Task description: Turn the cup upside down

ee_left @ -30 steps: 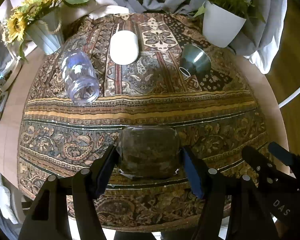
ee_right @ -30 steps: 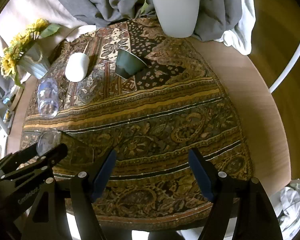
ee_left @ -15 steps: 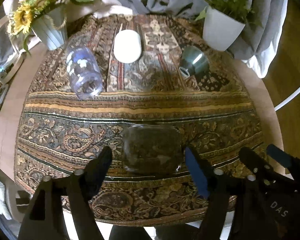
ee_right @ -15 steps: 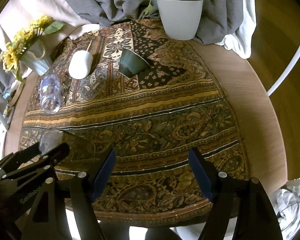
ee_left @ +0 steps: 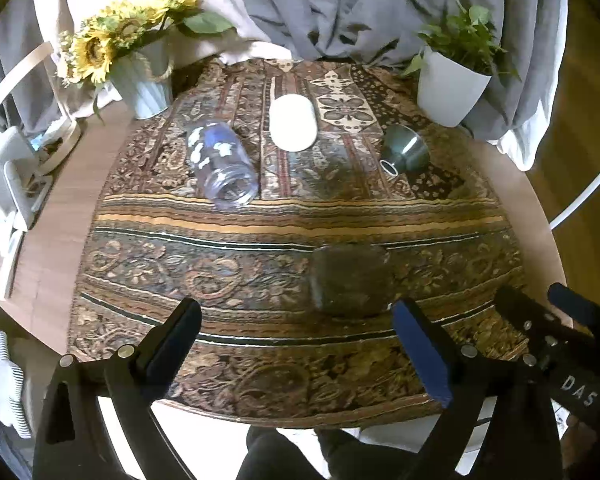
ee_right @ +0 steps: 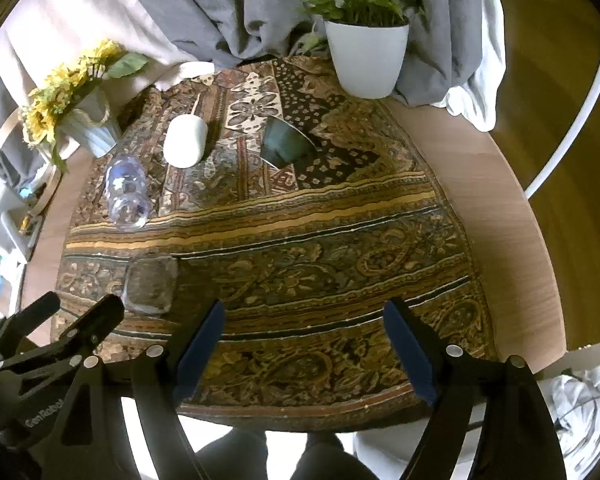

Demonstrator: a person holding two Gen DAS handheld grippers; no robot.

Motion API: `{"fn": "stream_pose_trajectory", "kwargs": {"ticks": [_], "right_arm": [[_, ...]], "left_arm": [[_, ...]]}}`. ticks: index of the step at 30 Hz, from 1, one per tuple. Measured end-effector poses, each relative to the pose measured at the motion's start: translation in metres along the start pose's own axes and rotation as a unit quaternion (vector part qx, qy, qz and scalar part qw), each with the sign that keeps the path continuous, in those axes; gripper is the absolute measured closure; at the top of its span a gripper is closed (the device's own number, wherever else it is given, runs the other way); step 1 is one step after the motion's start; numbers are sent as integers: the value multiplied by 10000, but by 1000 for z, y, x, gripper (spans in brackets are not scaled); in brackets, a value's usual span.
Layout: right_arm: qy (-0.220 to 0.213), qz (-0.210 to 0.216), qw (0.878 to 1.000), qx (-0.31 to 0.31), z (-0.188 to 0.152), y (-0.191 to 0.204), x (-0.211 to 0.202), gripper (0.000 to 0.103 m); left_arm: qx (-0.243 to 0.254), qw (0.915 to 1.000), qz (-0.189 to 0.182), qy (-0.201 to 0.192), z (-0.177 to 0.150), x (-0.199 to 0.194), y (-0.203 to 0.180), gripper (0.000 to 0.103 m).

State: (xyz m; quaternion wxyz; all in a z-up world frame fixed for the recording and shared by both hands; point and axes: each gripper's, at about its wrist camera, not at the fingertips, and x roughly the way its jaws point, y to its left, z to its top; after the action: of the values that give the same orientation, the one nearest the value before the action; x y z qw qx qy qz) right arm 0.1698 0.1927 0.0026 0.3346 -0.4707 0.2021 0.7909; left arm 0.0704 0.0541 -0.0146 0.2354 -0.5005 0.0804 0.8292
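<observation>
A clear glass cup (ee_left: 350, 280) stands upside down on the patterned cloth near the table's front edge; it also shows in the right wrist view (ee_right: 150, 286). My left gripper (ee_left: 296, 344) is open and empty, pulled back and to the left of the cup, which sits just ahead of its right finger. My right gripper (ee_right: 302, 344) is open and empty above the front of the cloth, to the right of the cup. A clear plastic cup (ee_left: 222, 168), a white cup (ee_left: 293, 127) and a dark metal cup (ee_left: 405, 151) lie on their sides farther back.
A sunflower vase (ee_left: 144, 80) stands at the back left and a white potted plant (ee_left: 450, 88) at the back right. Grey fabric hangs behind the round wooden table (ee_right: 496, 216). The patterned cloth (ee_left: 292, 236) covers most of it.
My left gripper let go of the glass cup, opened wide, and drew back, up and to the left. The cup stays upside down on the cloth. The right gripper rose slightly.
</observation>
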Motion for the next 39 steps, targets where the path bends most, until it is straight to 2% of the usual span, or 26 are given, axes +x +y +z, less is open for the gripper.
{"fn": "stream_pose_trajectory", "kwargs": {"ticks": [13,39], "right_arm": [[69,-21,9998,165,-14,27,-7,20],[157,-119,9995,252,-28,38,-14,20]], "left_arm": [[53,9999,62,60,-7,-9,31,4],[240,9996,140,105,-10,-12,45,4]]}}
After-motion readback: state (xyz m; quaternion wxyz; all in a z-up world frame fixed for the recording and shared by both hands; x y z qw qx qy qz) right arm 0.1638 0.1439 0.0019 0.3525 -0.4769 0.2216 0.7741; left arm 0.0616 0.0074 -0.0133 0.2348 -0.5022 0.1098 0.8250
